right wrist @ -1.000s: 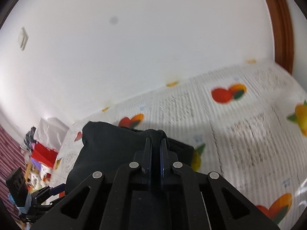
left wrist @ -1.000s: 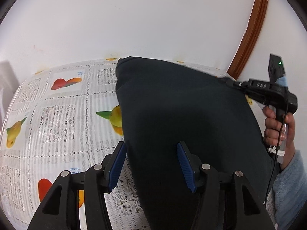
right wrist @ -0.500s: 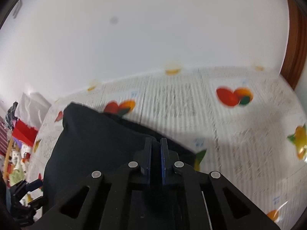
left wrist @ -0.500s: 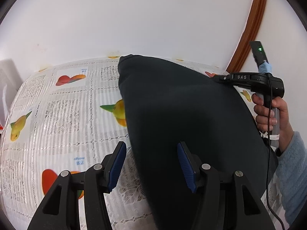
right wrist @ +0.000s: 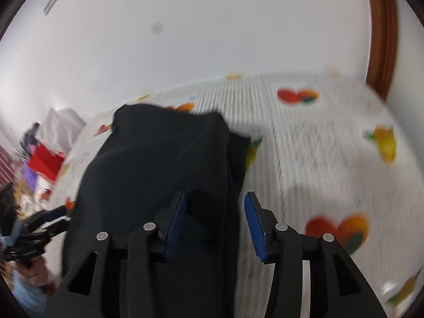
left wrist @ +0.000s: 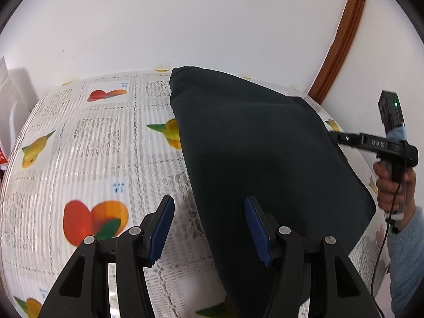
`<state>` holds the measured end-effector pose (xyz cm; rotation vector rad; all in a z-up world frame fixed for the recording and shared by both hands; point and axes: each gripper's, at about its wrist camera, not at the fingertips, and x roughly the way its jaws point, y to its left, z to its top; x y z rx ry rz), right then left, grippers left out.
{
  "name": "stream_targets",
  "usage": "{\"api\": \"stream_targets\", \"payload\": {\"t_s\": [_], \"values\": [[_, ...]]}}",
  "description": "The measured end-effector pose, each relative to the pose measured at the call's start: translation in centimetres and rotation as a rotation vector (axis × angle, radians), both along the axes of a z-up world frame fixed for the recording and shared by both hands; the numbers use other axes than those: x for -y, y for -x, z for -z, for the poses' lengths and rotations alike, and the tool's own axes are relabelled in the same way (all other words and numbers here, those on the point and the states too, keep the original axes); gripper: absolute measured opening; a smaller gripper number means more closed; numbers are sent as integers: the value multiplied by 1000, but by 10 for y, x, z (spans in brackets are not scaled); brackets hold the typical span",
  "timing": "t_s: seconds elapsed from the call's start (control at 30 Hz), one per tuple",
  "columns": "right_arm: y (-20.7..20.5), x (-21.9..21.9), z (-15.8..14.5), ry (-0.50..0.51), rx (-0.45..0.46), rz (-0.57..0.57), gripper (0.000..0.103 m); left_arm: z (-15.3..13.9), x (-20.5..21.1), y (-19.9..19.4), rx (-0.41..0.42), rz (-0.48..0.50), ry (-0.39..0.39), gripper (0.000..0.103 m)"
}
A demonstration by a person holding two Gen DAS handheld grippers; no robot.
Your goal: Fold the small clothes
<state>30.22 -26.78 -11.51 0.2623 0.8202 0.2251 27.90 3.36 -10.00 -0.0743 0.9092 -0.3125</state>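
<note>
Now one dark garment (left wrist: 265, 159), two parted tongs: left tongs (left wrist: 209, 228), right tongs (right wrist: 216, 221).

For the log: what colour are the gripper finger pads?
Blue, ribbed pads; clearest in the left wrist view.

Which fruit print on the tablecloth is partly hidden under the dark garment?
The yellow fruit print with the green leaf, at the dark garment's left edge. The red-orange print near the left tongs lies fully uncovered.
</note>
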Motion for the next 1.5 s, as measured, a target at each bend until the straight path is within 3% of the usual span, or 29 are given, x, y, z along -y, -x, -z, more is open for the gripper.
{"api": "stream_targets", "payload": {"t_s": [0.07,0.1,0.13,0.23,0.33,0.53,0.67,0.9,1.0,1.13,1.2,1.37,1.47,1.5], "values": [[4,2,10,-71,-31,-18,41,-1,1,5,-3,-3,-2,53],[6,2,13,-85,-33,-21,18,-1,2,7,-5,-7,-4,53],[9,3,14,-83,-22,-16,7,-2,2,9,-6,-10,-5,53],[23,13,13,-145,33,20,9,-4,2,20,-9,-26,-12,53],[38,12,13,-138,43,70,8,-3,5,32,-8,-35,-33,53],[88,-14,-2,15,131,120,12,0,9,54,-11,-45,-61,53],[109,-40,4,112,132,60,22,4,14,69,-29,-50,-77,53],[141,-38,7,184,66,175,25,-19,18,99,3,-57,-77,53],[167,-37,-10,211,84,236,38,-36,21,112,35,-75,-74,53],[197,-44,-38,250,140,293,49,-61,31,135,87,-99,-88,65],[214,-51,-54,275,166,314,59,-76,38,150,121,-106,-103,69],[260,-70,-82,285,219,350,61,-103,52,188,204,-126,-142,79],[285,-77,-89,261,238,368,93,-113,56,212,243,-148,-181,81],[294,-82,-91,268,258,372,96,-116,56,218,251,-155,-185,81]]}}
